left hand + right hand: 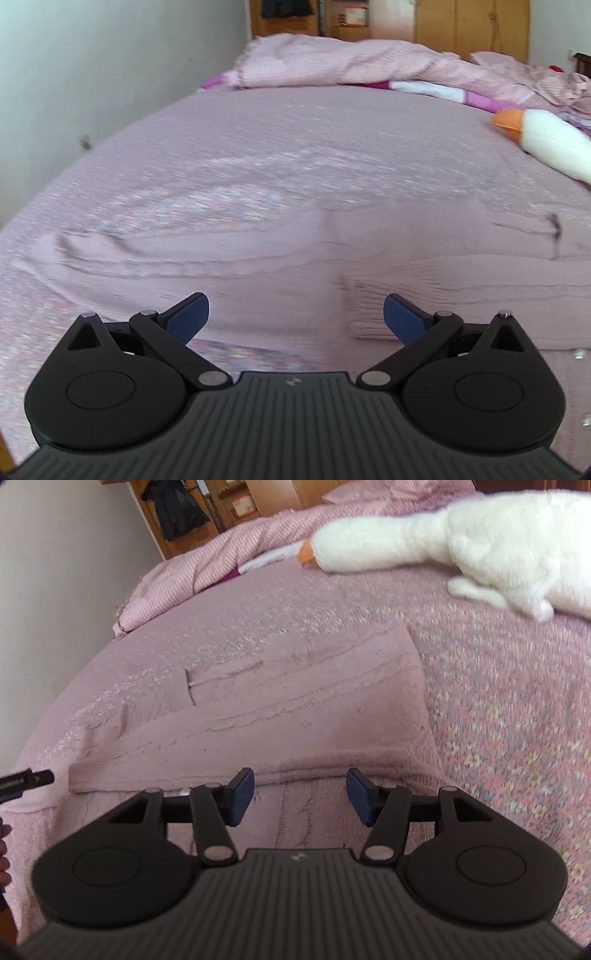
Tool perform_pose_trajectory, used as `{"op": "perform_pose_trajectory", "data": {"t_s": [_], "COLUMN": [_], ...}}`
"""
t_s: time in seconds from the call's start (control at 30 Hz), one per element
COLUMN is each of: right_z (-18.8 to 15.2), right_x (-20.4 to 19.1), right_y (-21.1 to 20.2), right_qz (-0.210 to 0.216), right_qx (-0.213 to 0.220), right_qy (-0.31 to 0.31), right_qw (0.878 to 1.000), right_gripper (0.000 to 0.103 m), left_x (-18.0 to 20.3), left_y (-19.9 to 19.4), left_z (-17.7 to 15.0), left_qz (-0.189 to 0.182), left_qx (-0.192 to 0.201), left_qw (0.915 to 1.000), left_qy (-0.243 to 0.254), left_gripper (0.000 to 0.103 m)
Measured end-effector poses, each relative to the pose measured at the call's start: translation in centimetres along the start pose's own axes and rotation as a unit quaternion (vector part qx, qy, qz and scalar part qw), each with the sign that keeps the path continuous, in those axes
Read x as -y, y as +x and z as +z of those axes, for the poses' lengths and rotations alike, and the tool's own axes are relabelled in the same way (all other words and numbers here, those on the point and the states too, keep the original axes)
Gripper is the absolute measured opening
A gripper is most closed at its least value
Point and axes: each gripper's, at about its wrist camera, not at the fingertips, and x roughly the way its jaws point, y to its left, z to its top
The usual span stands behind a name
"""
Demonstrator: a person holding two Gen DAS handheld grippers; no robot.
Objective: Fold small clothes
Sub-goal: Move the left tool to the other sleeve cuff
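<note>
A small pale pink knit garment (295, 709) lies flat on the bed, with a sleeve folded across its body. It also shows in the left wrist view (369, 266), close to the bedspread's colour. My left gripper (295, 319) is open and empty, just above the garment's near part. My right gripper (300, 797) is open and empty, hovering over the garment's near edge. The tip of the left gripper (26, 779) shows at the left edge of the right wrist view.
The bed has a pink flowered bedspread (517, 720). A white plush goose (461, 542) with an orange beak lies at the far right, and also shows in the left wrist view (550, 144). A crumpled pink quilt (351, 62) lies at the head. A wall (92, 74) runs along the left.
</note>
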Motion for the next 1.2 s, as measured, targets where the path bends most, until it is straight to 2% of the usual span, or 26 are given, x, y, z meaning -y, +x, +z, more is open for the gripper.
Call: {"op": "perform_pose_trajectory", "data": {"t_s": [0.1,0.23,0.3,0.47,0.6,0.93,1.07,1.2], "right_z": [0.3,-0.1,-0.6,-1.4,-1.2,-3.0,-4.1,-5.3], "right_x": [-0.2,0.7,1.2,0.7,0.3,-2.5,-3.7,-4.6], "right_y": [0.2,1.4,2.2,2.0,0.9,-3.1,-4.0,-4.2], "right_qz": [-0.013,-0.031,-0.034,-0.038,-0.031,-0.004,-0.001,-0.003], "right_qx": [0.009,-0.003,-0.015,-0.003,-0.003,0.001,-0.003,-0.007], "right_qy": [-0.013,0.000,0.002,-0.016,0.005,0.001,-0.004,-0.006], "right_qw": [1.000,1.000,0.999,0.999,0.999,1.000,1.000,1.000], "right_gripper": [0.059,0.059,0.058,0.059,0.068,0.069,0.069,0.069], "left_x": [1.5,2.0,1.4,0.2,-2.0,-9.6,-13.1,-16.0], "left_y": [1.5,3.9,3.8,2.8,0.9,-2.0,-1.4,-0.2], "left_z": [-0.3,-1.3,-1.6,-1.7,-1.9,-2.7,-2.8,-2.7], "left_qz": [-0.004,0.023,0.015,0.013,0.017,0.052,0.071,0.083], "left_qx": [-0.015,-0.042,-0.037,-0.045,-0.037,-0.032,-0.047,-0.045], "left_qw": [0.9998,0.9987,0.9991,0.9988,0.9991,0.9959,0.9896,0.9826], "left_qy": [0.010,0.020,0.017,0.015,-0.003,-0.067,-0.116,-0.160], "left_gripper": [0.103,0.103,0.103,0.103,0.103,0.103,0.103,0.103]}}
